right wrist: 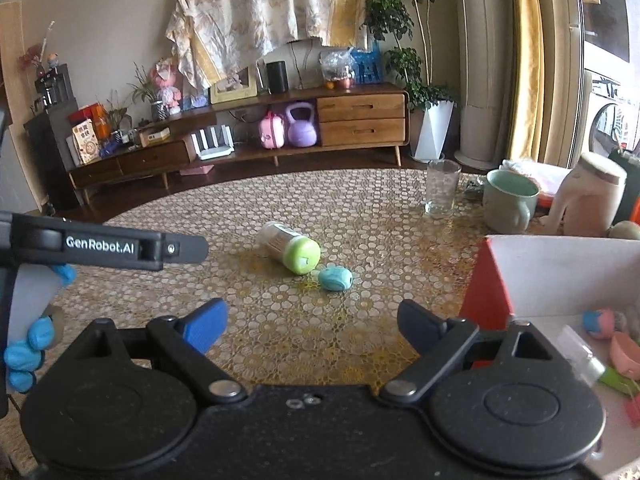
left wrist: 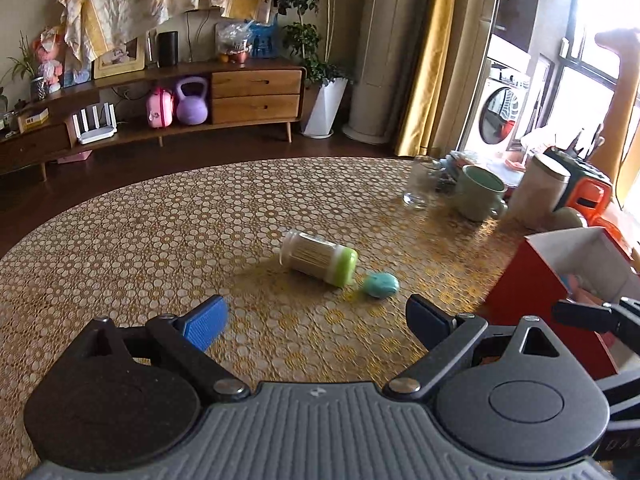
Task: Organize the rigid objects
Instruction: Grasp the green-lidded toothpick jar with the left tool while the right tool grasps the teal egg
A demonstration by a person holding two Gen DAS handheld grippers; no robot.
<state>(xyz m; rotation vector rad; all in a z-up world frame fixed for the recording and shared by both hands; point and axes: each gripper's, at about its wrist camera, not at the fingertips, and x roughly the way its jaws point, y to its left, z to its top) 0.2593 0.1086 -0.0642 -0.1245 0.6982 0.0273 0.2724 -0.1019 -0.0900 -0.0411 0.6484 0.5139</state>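
Toothpicks fill a clear jar with a green lid [left wrist: 320,258] that lies on its side near the middle of the round table [left wrist: 160,220], which wears a gold cloth patterned with pale circles. Just to the lower right of the lid sits a small teal oval object [left wrist: 381,285], close to the jar but, as far as the blur allows, not quite touching it. At the right edge of both views stands an open red box with a white inside [left wrist: 516,280]; in the right wrist view its floor at lower right holds several small things, among them a pink and blue ball [right wrist: 600,322] and a pink rounded piece [right wrist: 626,358], the rest too smeared to name. At upper right of the table are a clear drinking glass [left wrist: 420,182], a pale green mug [left wrist: 478,192] and a cream canister [left wrist: 538,188]. The left gripper [left wrist: 316,320] hangs at the bottom of its own frame with its blue pads wide apart and only cloth between them. The right gripper [right wrist: 312,322] is likewise spread wide and empty, and both point toward the jar from well short of it. A hand in a blue glove [right wrist: 30,344] shows at the left edge of the right wrist view.
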